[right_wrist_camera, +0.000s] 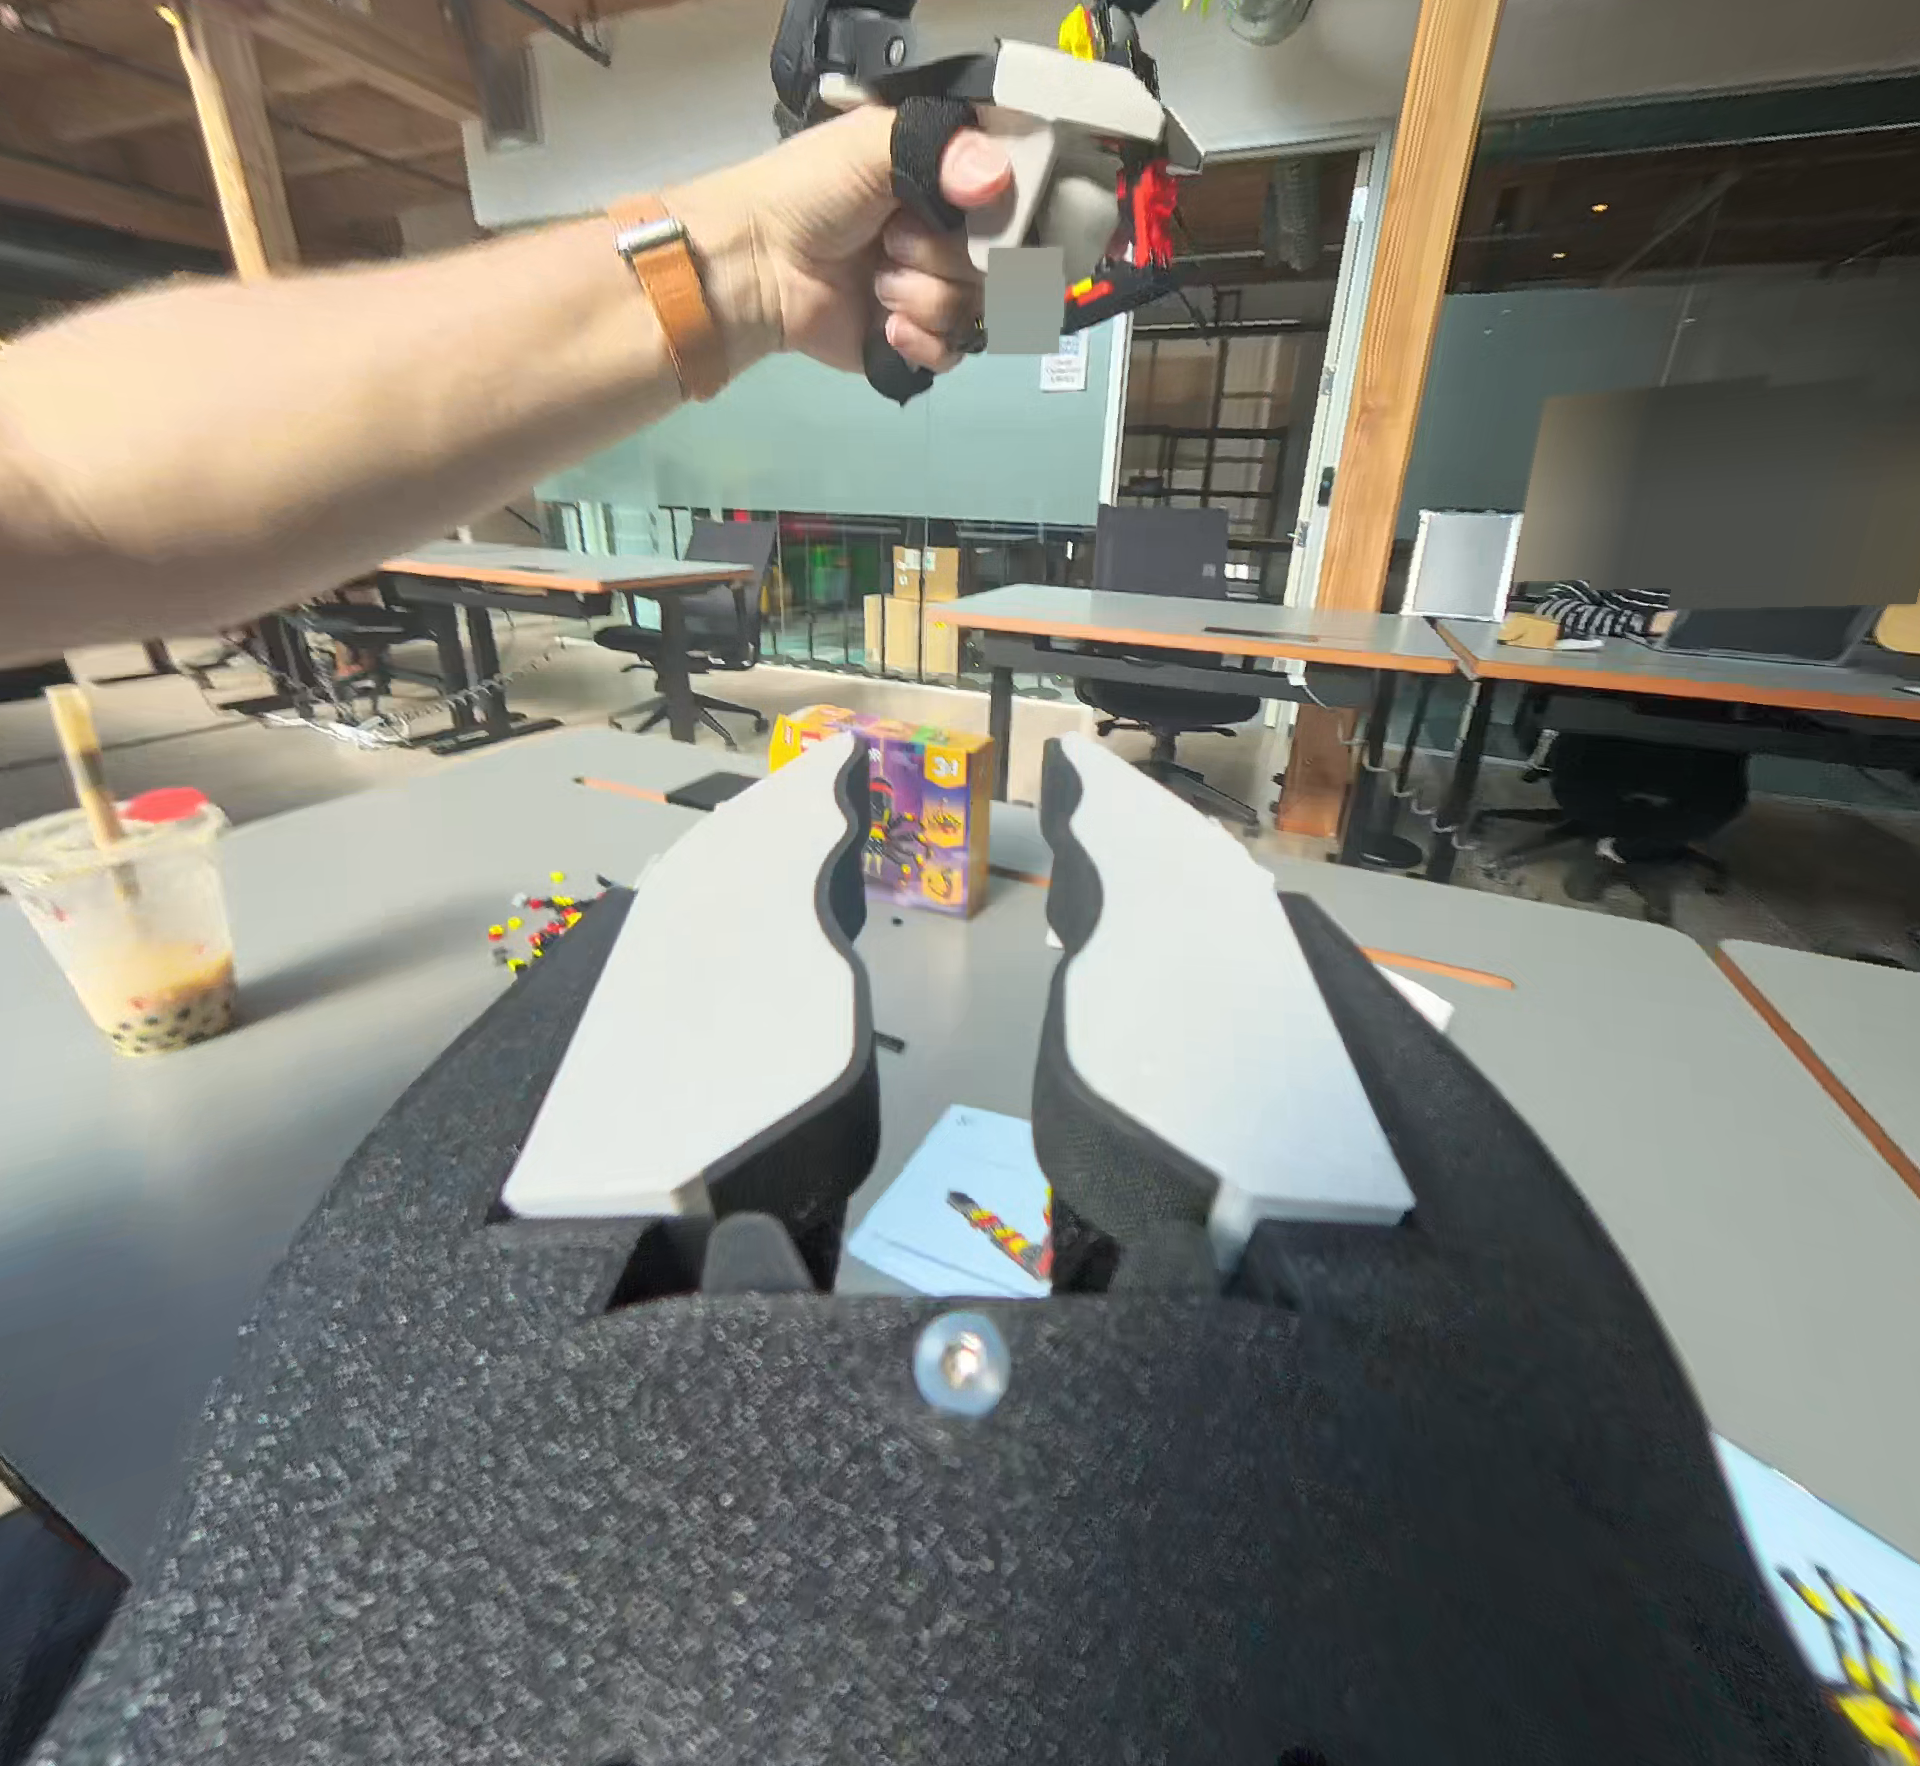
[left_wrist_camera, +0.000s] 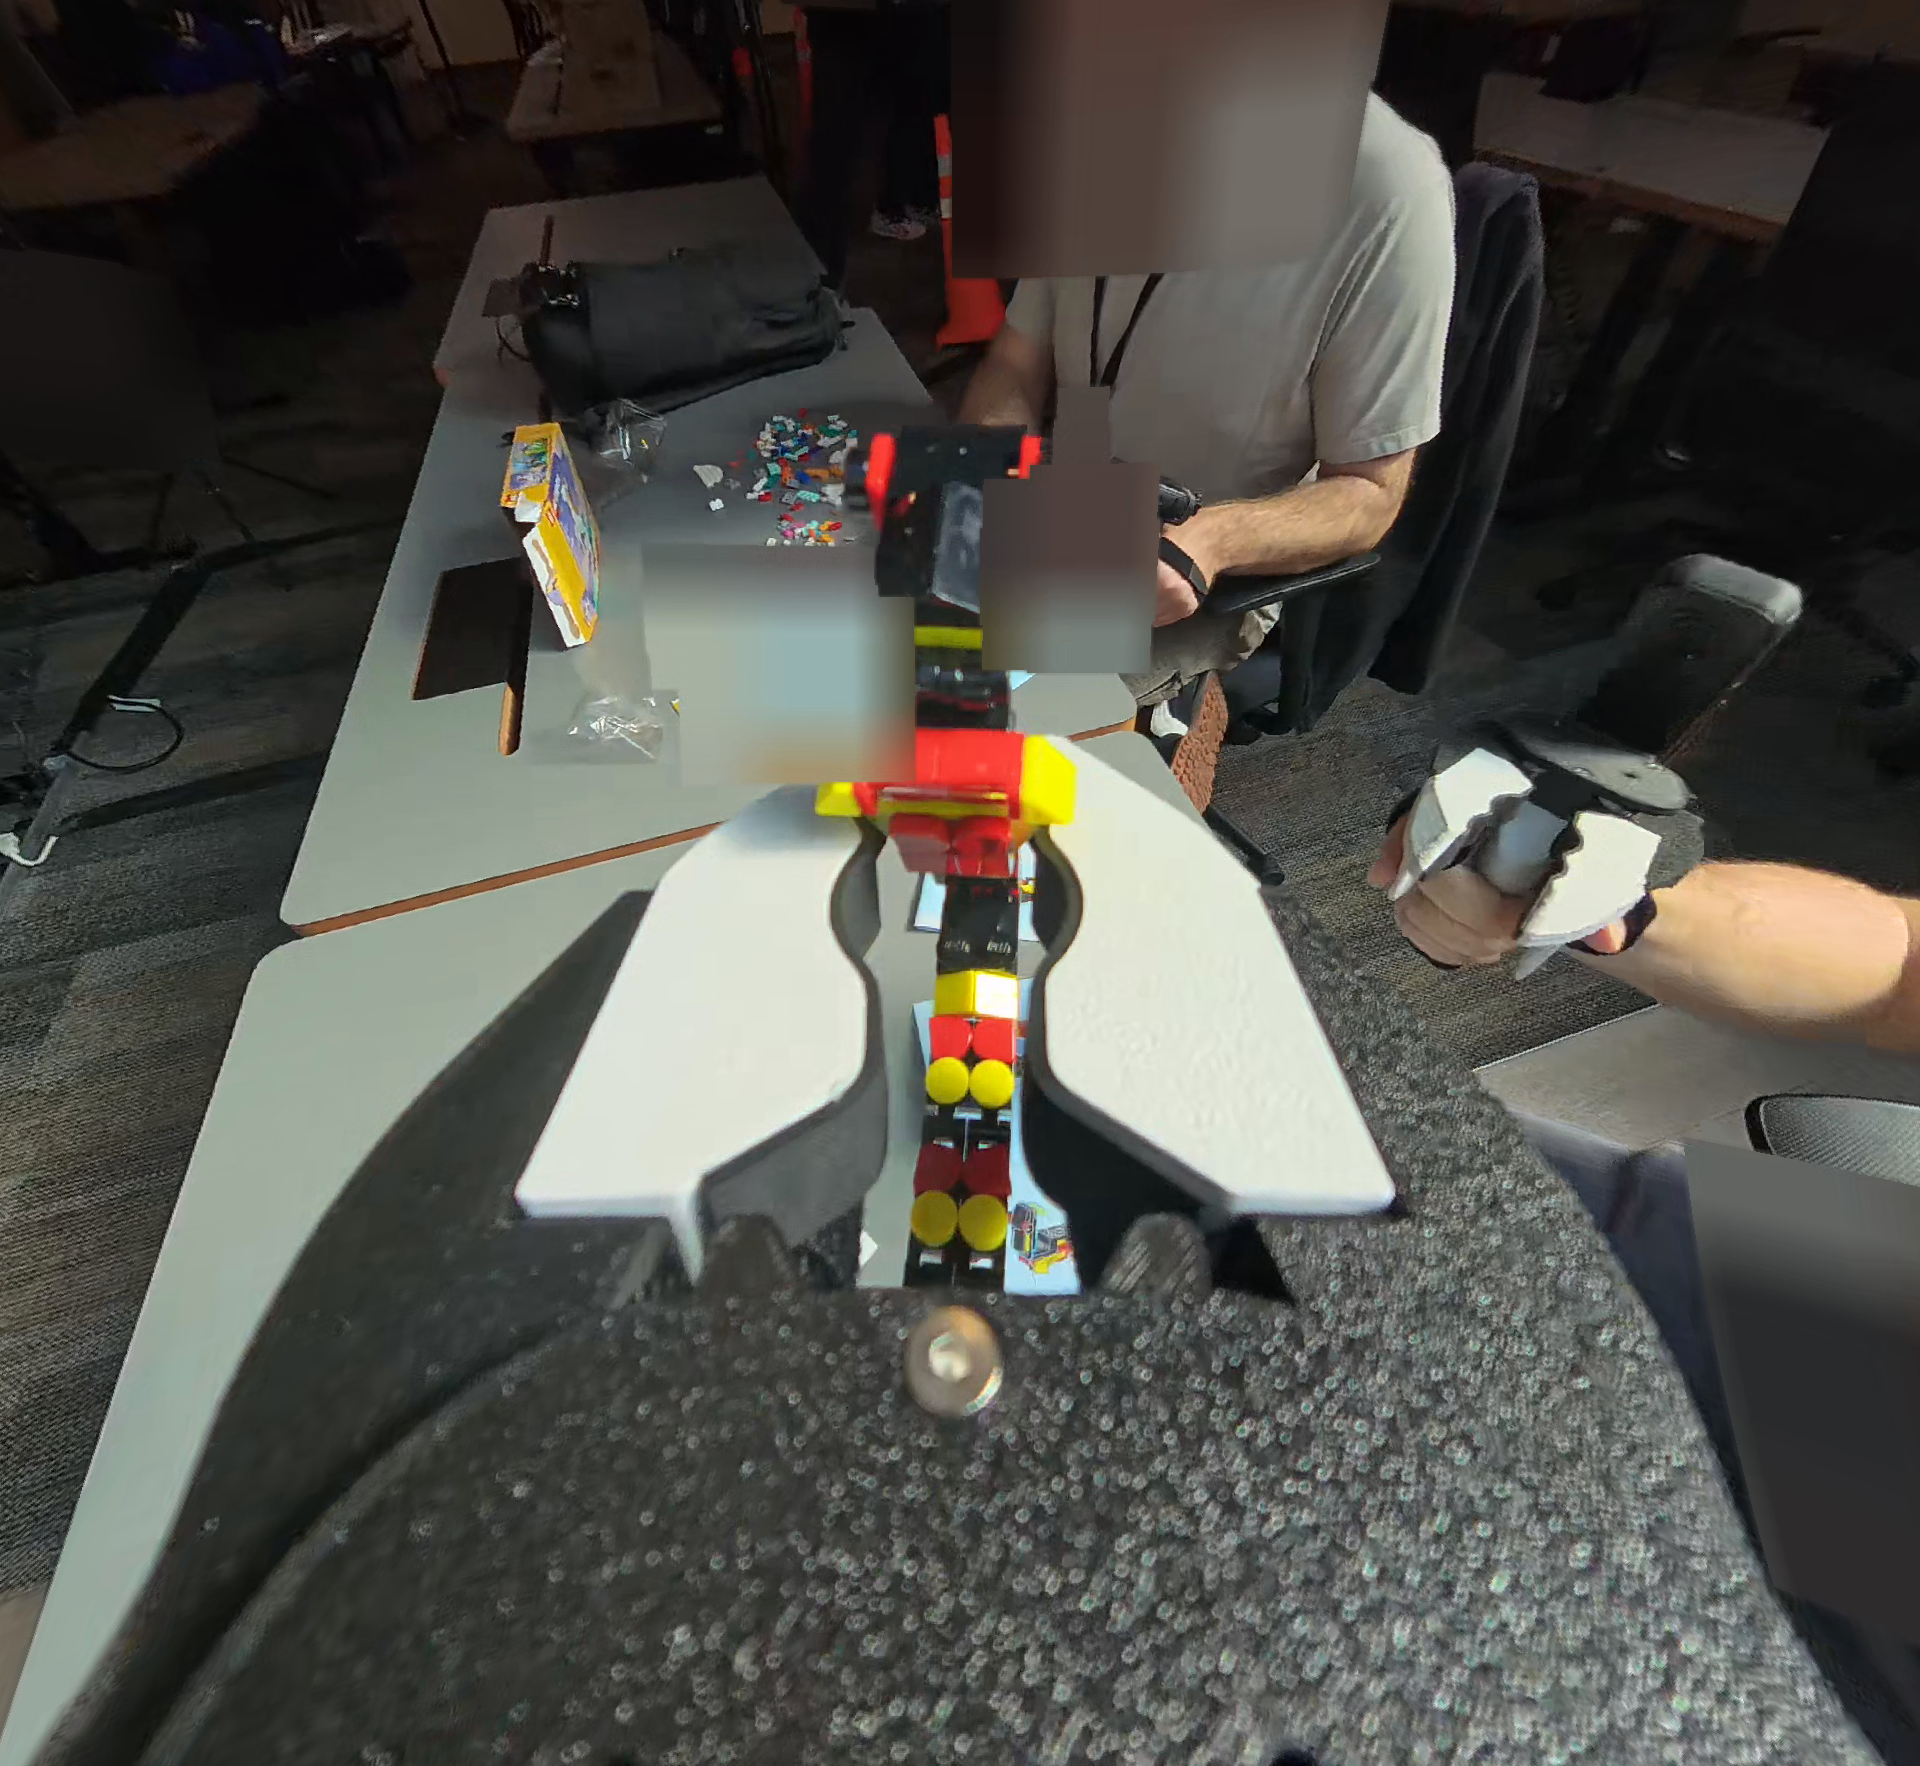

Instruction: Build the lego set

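Observation:
My left gripper is shut on a long Lego model of red, yellow and black bricks that runs forward between its fingers and past the tips. In the right wrist view the same gripper is held high in the air by a hand, its white finger clamped on the model, which has yellow-green claws on top. My right gripper is open and empty, low over the grey table. It also shows in the left wrist view, to the right of the model and apart from it.
A Lego box, loose bricks, a drink cup with a straw and an instruction booklet lie on the table. A seated person, another box, a brick pile and a black bag are at the far table. My right fingertips sit around 25 cm from my left ones.

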Tool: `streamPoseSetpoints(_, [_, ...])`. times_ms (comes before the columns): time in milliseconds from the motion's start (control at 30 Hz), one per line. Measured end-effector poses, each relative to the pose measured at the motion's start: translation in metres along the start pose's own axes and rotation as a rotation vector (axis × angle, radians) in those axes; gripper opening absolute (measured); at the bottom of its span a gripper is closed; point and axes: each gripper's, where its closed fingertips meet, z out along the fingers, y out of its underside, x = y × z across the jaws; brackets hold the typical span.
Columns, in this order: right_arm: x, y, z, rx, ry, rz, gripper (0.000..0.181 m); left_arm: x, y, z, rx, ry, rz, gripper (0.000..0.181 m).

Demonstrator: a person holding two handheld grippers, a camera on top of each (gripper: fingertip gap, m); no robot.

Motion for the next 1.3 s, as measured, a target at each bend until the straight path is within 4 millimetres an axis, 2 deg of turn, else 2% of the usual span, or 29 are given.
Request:
streamPoseSetpoints(67, [0.002,-0.033,0.025,0.132,-0.082,0.126,0.034,0.019,-0.007,0.006,0.008,0.042,-0.007,0.025])
streamPoseSetpoints(167, [0.019,-0.056,0.055,0.258,-0.112,0.218,0.04,0.049,-0.005,0.021,0.013,0.123,-0.021,0.025])
streamPoseSetpoints(267, [0.033,-0.062,0.067,0.388,-0.147,0.332,0.042,0.076,0.001,0.037,0.02,0.196,-0.032,0.025])
streamPoseSetpoints(333, [0.044,-0.057,0.07,0.427,-0.118,0.354,0.043,0.091,0.005,0.046,0.03,0.248,-0.046,0.025])
streamPoseSetpoints(433, [0.042,-0.048,0.074,0.415,-0.136,0.323,0.044,0.106,0.006,0.059,0.049,0.3,-0.06,0.025])
streamPoseSetpoints(567, [0.038,-0.058,0.066,0.46,-0.129,0.26,0.042,0.122,0.009,0.075,0.048,0.371,-0.061,0.025])
streamPoseSetpoints(700, [0.041,-0.062,0.065,0.417,-0.101,0.226,0.039,0.139,0.007,0.087,0.072,0.442,-0.063,0.025])
streamPoseSetpoints(733, [0.043,-0.063,0.062,0.417,-0.086,0.212,0.037,0.141,0.008,0.091,0.067,0.447,-0.059,0.025])
streamPoseSetpoints(800, [0.041,-0.067,0.054,0.431,-0.079,0.171,0.02,0.144,0.008,0.096,0.071,0.457,-0.053,0.024])
streamPoseSetpoints(933, [0.042,-0.071,0.043,0.427,-0.068,0.152,0.018,0.155,0.004,0.102,0.103,0.532,-0.069,0.025])
streamPoseSetpoints(1100, [0.042,-0.073,0.032,0.405,-0.071,0.135,0.018,0.162,0.0,0.111,0.131,0.537,-0.063,0.053])
streamPoseSetpoints(1300, [0.048,-0.08,0.025,0.422,-0.063,0.156,0.017,0.156,-0.002,0.115,0.163,0.516,-0.094,0.072])
